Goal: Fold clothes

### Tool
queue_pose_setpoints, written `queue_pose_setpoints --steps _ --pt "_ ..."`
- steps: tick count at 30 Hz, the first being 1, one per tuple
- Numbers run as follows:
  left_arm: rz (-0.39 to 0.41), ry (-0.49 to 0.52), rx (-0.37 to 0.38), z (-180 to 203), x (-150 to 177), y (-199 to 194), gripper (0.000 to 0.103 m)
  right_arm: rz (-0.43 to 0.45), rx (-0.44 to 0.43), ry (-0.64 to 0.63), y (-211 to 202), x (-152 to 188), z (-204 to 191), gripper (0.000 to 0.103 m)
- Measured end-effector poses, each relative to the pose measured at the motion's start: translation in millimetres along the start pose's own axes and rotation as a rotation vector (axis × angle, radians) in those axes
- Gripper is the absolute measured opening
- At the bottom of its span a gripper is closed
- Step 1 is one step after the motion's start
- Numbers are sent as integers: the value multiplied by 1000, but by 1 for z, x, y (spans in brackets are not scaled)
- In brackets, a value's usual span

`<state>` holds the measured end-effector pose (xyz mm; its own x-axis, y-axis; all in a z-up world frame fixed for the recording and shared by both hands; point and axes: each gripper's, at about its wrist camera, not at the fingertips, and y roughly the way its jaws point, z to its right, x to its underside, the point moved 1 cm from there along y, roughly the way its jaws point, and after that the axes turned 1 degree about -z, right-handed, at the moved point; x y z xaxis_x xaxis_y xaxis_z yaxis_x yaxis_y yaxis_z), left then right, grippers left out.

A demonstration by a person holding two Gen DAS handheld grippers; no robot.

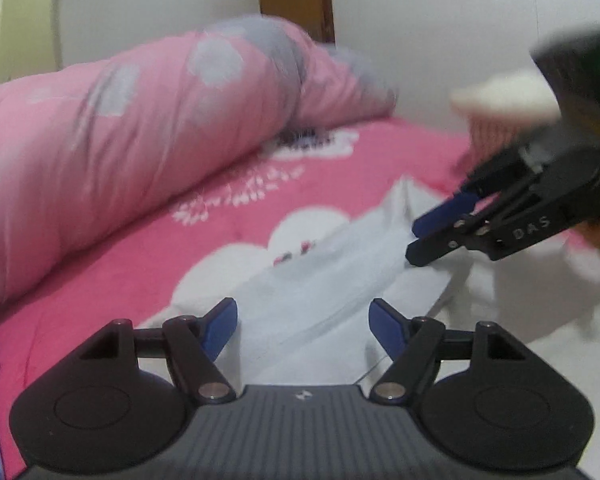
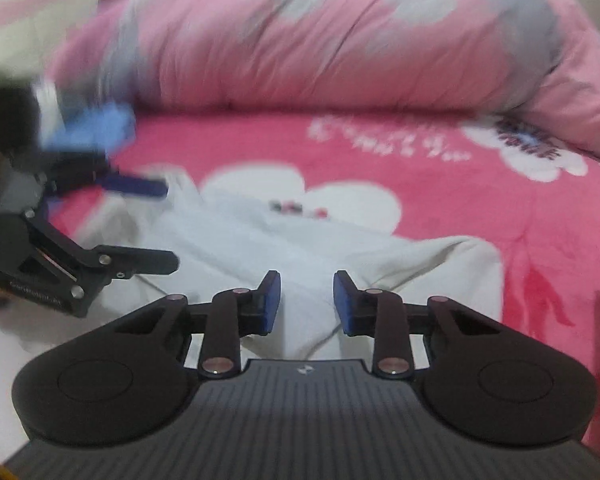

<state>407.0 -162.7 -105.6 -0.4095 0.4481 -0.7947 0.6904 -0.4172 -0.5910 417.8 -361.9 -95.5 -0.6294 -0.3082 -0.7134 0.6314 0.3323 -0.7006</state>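
Pink bed sheet [image 1: 140, 280] carries our white garment [image 2: 260, 240], lying rumpled before the rolled quilt [image 1: 100, 140]. We hold both over it with fingers apart and empty: left claw [image 1: 302, 326], right claw [image 2: 306, 302]. Best we pinch an edge cleanly, both sides level.

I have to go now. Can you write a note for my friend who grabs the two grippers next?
Left gripper: open, empty, above the near part of the white garment.
Right gripper: open, empty, above the garment too.
The garment lies rumpled on the pink bedsheet, in front of the rolled pink quilt.
Done: no neat fold shows yet.
Left: grip it, smooth it, fold it.
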Motion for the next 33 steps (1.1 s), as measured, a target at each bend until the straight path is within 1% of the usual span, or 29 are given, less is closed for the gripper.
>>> queue_pose_setpoints --steps 2,3,7,9,11,13,16,18,20,22,23,24,25,26,27,28,30,31,33 --pt "-43 14 -44 1 4 16 74 -70 49 -73 22 0 -2 21" --pt "-53 9 -54 0 4 22 74 -103 73 -109 33 0 -3 19" --pt "-58 -45 -62 -10 -1 35 76 -91 108 -186 48 -9 0 18" --pt "-60 -71 -66 -15 -4 42 77 -84 119 -191 56 -16 5 18" --pt "-63 -98 -71 -20 -7 49 82 -71 128 -192 63 -21 9 18" --pt "-63 -125 -67 -24 -7 52 83 -52 130 -184 66 -24 13 18" --pt "-60 -150 -41 -30 -7 43 83 -24 129 -179 64 -24 17 19" --pt "-36 -129 -42 -33 -5 28 83 10 141 -185 48 -24 19 20" --pt "-1 -92 -47 -33 -3 13 83 65 87 -161 24 -26 20 20" --pt "26 -62 -26 -31 -5 7 84 111 30 -153 6 -28 19 20" --pt "19 -61 -20 -29 -6 10 84 129 0 -155 1 -30 16 20" --pt "4 -66 -16 -27 -7 14 84 132 -15 -155 5 -32 14 20" --pt "-31 -69 -7 -24 -7 21 84 134 -30 -153 8 -34 12 20" --pt "-80 -70 5 -21 -5 31 85 119 -31 -136 18 -34 11 20" --pt "-107 -67 4 -17 -3 38 86 71 -11 -117 36 -30 13 20" --pt "-97 -65 -5 -15 -1 40 88 25 9 -96 52 -27 15 20" --pt "-100 -72 -15 -15 -5 33 87 -7 30 -19 67 -18 23 20" --pt "-107 -75 -20 -15 -8 27 87 -2 22 22 58 -22 26 21" --pt "-75 -60 -44 -19 -15 2 87 37 11 123 23 -29 31 22"
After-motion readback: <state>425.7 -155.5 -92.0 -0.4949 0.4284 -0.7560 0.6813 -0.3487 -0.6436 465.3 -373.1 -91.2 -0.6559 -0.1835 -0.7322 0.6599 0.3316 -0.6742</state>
